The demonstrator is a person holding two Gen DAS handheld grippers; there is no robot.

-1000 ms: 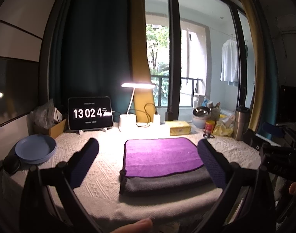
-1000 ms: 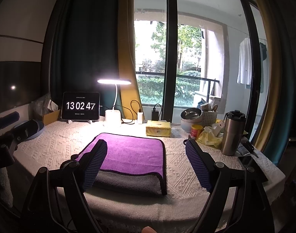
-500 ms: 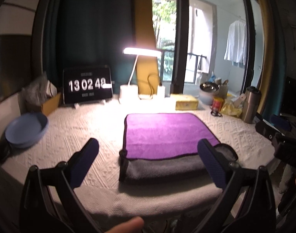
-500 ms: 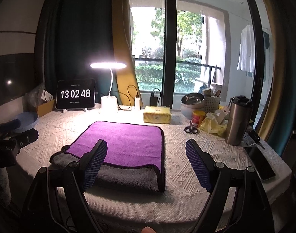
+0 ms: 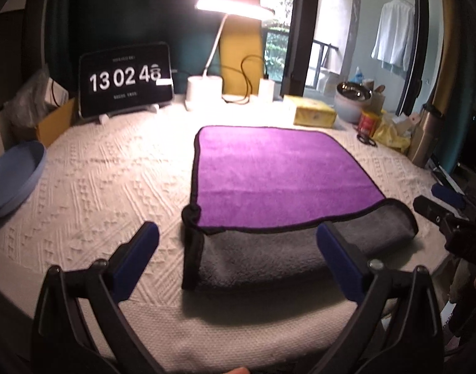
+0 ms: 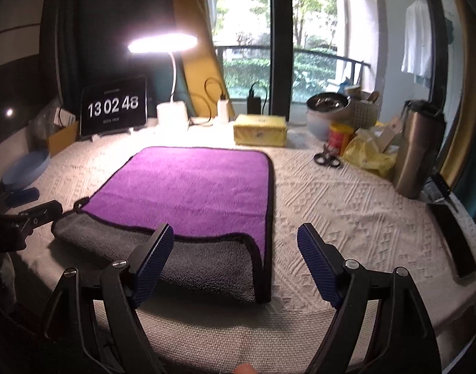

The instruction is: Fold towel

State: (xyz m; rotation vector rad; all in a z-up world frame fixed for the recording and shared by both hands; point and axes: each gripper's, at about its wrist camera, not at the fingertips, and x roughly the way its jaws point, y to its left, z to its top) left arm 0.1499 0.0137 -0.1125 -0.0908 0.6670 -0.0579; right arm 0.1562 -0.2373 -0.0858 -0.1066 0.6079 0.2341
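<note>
A towel [image 5: 278,171], purple on top with a grey underside and black trim, lies folded on the white textured tablecloth [image 5: 113,187]. Its grey fold faces the table's front edge. It also shows in the right wrist view [image 6: 194,193]. My left gripper [image 5: 238,237] is open and empty, low over the towel's front left corner. My right gripper [image 6: 234,240] is open and empty, low over the towel's front right corner. The right gripper's tip [image 5: 446,215] shows at the right edge of the left wrist view; the left gripper's tip [image 6: 32,215] shows at the left of the right wrist view.
At the back stand a tablet clock [image 5: 125,82], a lit desk lamp [image 5: 206,90] and a yellow box [image 6: 259,129]. A blue bowl [image 5: 13,174] sits far left. Scissors [image 6: 326,159], a red can [image 6: 339,134], a steel tumbler [image 6: 418,149] and a dark flat object [image 6: 453,240] sit right.
Both grippers have moved down and forward toward the towel's front edge, so the towel looks larger. Both stay open. The towel has not moved.
</note>
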